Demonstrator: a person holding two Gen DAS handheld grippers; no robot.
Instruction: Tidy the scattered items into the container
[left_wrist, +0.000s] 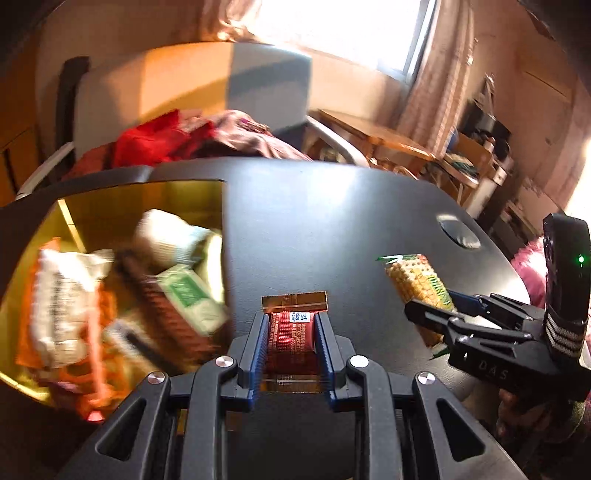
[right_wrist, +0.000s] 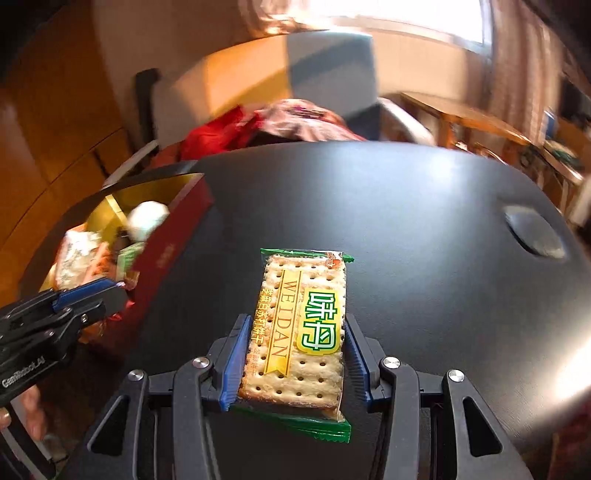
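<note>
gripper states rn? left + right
Left gripper: shut on the red packet, beside the box.
Right gripper: shut on the cracker pack, over the table.

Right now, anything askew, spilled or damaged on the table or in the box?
Nothing damaged or spilled. The box holds a loose jumble of snack packs. The left gripper grips a red sachet, the right gripper a cracker pack, both intact, neither yet over the box.
</note>
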